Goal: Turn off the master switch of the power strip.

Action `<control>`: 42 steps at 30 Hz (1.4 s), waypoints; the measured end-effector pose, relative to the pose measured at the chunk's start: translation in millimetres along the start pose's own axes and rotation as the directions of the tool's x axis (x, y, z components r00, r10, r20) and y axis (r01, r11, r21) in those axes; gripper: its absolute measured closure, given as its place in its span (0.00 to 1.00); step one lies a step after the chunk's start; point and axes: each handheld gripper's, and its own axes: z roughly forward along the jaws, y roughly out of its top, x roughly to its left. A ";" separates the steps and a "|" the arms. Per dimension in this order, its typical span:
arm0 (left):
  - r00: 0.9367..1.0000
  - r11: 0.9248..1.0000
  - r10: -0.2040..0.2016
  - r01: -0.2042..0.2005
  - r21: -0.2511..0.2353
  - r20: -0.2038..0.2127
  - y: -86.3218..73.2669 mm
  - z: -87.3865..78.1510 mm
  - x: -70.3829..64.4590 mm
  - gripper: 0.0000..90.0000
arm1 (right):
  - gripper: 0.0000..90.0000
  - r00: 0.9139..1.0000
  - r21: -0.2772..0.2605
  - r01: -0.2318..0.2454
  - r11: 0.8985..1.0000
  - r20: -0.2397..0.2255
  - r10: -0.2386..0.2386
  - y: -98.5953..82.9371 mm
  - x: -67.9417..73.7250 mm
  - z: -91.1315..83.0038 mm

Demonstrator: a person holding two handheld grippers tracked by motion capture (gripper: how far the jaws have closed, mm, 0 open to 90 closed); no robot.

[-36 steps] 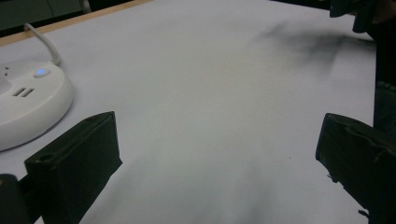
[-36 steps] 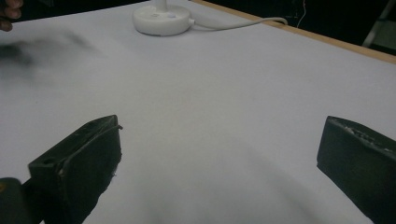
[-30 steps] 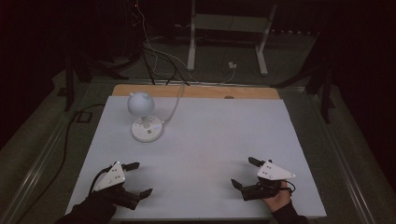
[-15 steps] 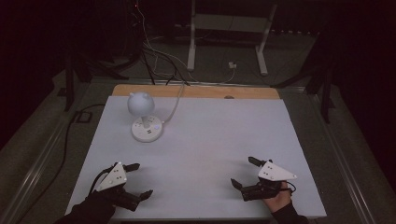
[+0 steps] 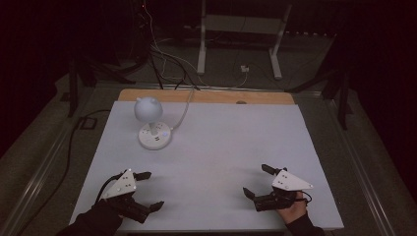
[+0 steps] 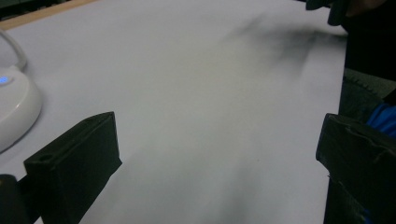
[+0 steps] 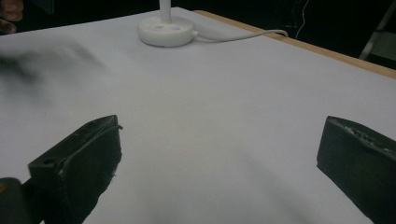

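Toward the far-left corner of the table [image 5: 226,147], high view: a small white lamp [image 5: 153,125], globe head on a short stem over a round base, cord [image 5: 183,110] running off the far edge. Left gripper [image 5: 146,191] and right gripper [image 5: 256,181] sit near the front edge, well apart from it, jaws spread wide, holding nothing.

Left gripper view: base rim [image 6: 14,114] glossy, a blue light lit.

Right gripper view: base [image 7: 166,31] and stem. Likely hard, slippery plastic, light, top-heavy; the stem looks the safest hold, the globe probably fragile.
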 end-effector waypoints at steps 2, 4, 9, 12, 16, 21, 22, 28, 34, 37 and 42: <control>1.000 1.000 -0.003 0.003 -0.005 -0.001 3.4 0.3 0.3 0.00 | 0.00 1.000 -0.001 -0.007 1.000 -0.003 0.007 -0.1 0.0 0.3; 1.000 1.000 -0.005 0.005 -0.011 -0.003 6.5 0.4 0.5 0.00 | 0.00 1.000 0.000 -0.002 1.000 -0.001 0.002 0.3 0.6 0.3; 1.000 1.000 -0.012 0.012 -0.021 -0.023 14.8 1.1 2.8 0.00 | 0.00 1.000 -0.003 -0.007 1.000 -0.002 0.007 0.7 1.0 0.3; 0.999 0.999 -0.018 0.017 -0.032 -0.035 20.2 0.9 5.2 0.00 | 0.00 1.000 -0.004 -0.006 1.000 0.000 0.006 1.0 1.1 0.6; 0.998 0.999 -0.023 0.021 -0.042 -0.057 26.2 2.1 8.8 0.00 | 0.00 1.000 -0.007 -0.001 1.000 -0.001 0.001 1.2 1.6 0.6; 0.996 0.998 -0.039 0.034 -0.059 -0.082 32.8 5.4 14.0 0.00 | 0.00 1.000 -0.002 -0.004 1.000 -0.003 0.004 0.8 1.4 0.9; 0.995 0.998 -0.038 0.033 -0.058 -0.090 34.3 6.2 15.2 0.00 | 0.00 1.000 -0.005 -0.004 1.000 -0.003 0.004 1.0 1.4 0.9; 0.989 0.997 -0.060 0.052 -0.061 -0.136 42.4 13.1 22.1 0.00 | 0.00 1.000 -0.011 -0.007 1.000 -0.004 0.007 1.3 1.4 -0.1; 0.980 0.996 -0.079 0.069 -0.062 -0.180 48.5 21.9 28.8 0.00 | 0.00 1.000 -0.013 -0.012 1.000 -0.005 0.012 1.2 0.9 -0.2; 0.977 0.996 -0.079 0.069 -0.060 -0.196 51.2 26.1 31.4 0.00 | 0.00 1.000 -0.012 -0.013 1.000 -0.005 0.012 0.8 0.7 -0.3; 0.972 0.995 -0.084 0.072 -0.063 -0.218 55.7 33.1 36.0 0.00 | 0.00 1.000 -0.011 -0.019 1.000 -0.006 0.019 0.1 -0.5 0.0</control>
